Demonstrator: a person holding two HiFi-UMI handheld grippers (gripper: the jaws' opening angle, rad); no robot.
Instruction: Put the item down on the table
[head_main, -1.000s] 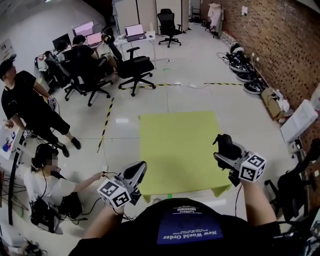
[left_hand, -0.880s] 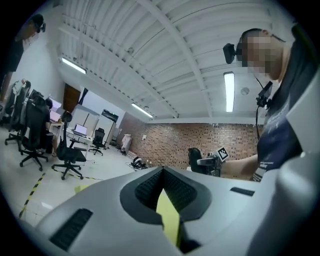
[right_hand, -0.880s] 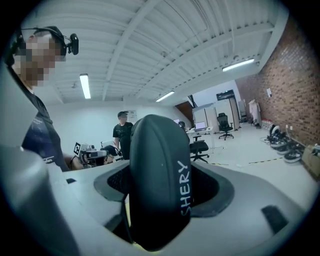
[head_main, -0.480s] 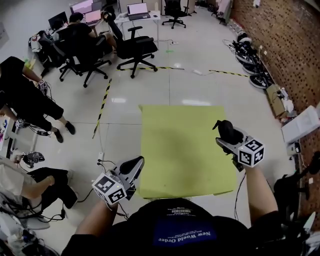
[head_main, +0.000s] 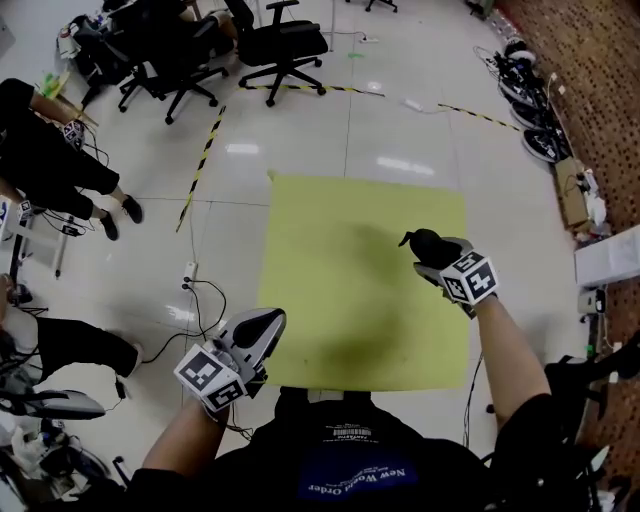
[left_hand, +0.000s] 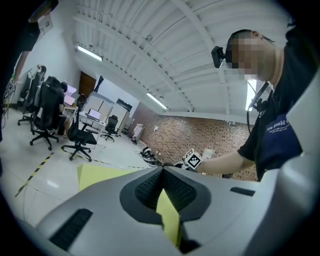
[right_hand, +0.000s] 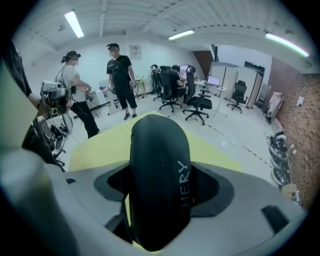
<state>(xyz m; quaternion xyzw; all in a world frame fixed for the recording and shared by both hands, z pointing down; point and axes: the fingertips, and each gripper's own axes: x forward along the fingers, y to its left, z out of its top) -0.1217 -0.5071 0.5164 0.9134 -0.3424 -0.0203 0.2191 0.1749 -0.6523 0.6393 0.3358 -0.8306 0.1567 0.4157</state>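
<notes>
Over the far right part of the yellow-green table (head_main: 330, 270), the right gripper (head_main: 436, 257) holds the dark rounded item (head_main: 418, 240) clear of the surface; a soft shadow on the tabletop to its left suggests there is a gap underneath. In the right gripper view the jaws stand wide, one pad pressed to each flank of the item, which rises on edge between them like a smooth black shell with pale lettering down one side. That claw slants down toward the table, so the step in hand looks like the lowering that comes ahead of the release, and the placing itself is not yet done. Near the table's near left corner the left gripper (head_main: 262, 326) hangs just off the edge, its jaws closed tip to tip with nothing between them; it seems to have no part in this step. The next move calls for bringing the item down until its underside meets a bare patch of table, then parting the jaws evenly and drawing back along their own line. Being rounded and held on edge, it may rock or tip over once freed, so a low, gentle release would suit
</notes>
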